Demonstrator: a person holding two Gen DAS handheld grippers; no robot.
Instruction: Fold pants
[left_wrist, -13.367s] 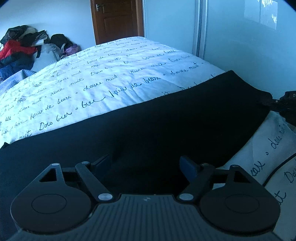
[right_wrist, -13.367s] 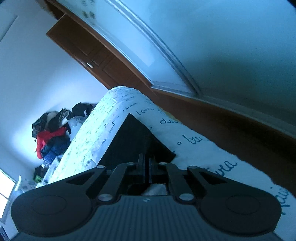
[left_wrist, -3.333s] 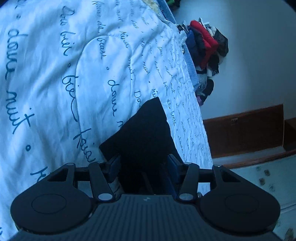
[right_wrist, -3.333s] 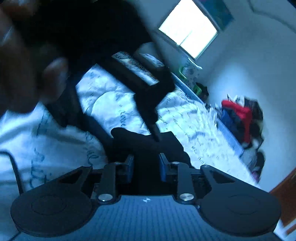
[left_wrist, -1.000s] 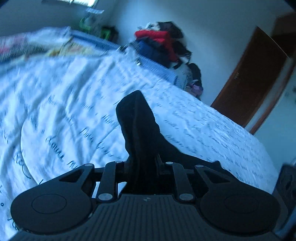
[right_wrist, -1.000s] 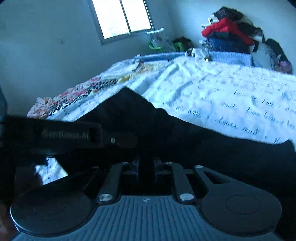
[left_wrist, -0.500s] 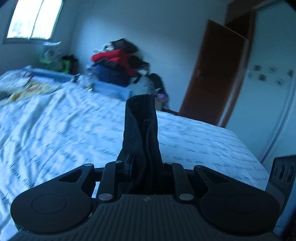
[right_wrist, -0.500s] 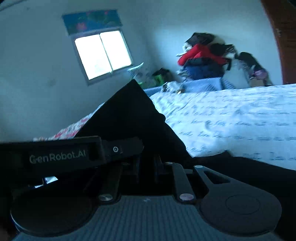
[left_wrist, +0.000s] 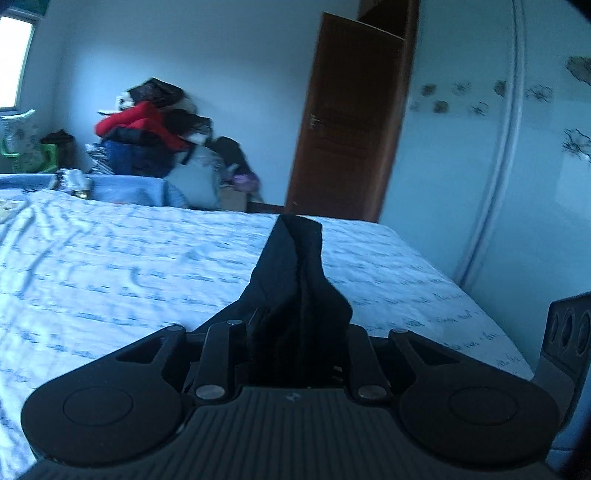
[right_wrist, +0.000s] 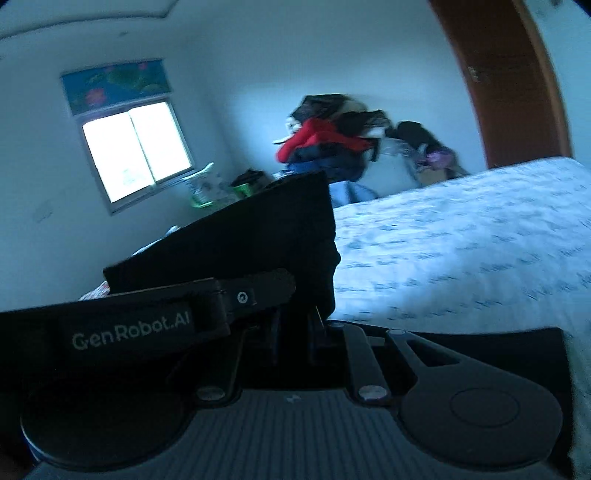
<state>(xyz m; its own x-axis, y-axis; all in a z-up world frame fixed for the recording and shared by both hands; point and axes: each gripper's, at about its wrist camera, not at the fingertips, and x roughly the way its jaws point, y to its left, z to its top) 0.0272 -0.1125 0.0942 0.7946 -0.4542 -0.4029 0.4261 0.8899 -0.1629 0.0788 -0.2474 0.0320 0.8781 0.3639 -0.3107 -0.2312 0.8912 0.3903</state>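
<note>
Black fabric fills both views: the pants (left_wrist: 295, 291) are pinched in both grippers and lifted clear over the bed (left_wrist: 110, 266), which wears a white cover w/ blue script. Left gripper (left_wrist: 295, 343) has its fingers narrow and clamped on a bunched wad of cloth that stands up in a peak ahead of them; right gripper (right_wrist: 295, 332) likewise narrow, gripping a flatter edge of the same pants (right_wrist: 258, 236), w/ a stiff-looking panel rising up and to its left. In the right view the left gripper's body (right_wrist: 147, 321), w/ printed branding, crosses the frame just beside the right fingers, so the two hands look close together, prob. holding neighbouring points of one edge. Key relation: cloth runs fwd and down from both sets of fingers toward the bed, w/ the rest of the garment hanging below, out of sight. Neither hand is clearly nearer the bed. Next move likely needs both to lower together so the held edge lands square on the mattress. Clothes pile (left_wrist: 147, 140) and brown door (left_wrist: 351, 122) sit well beyond.
</note>
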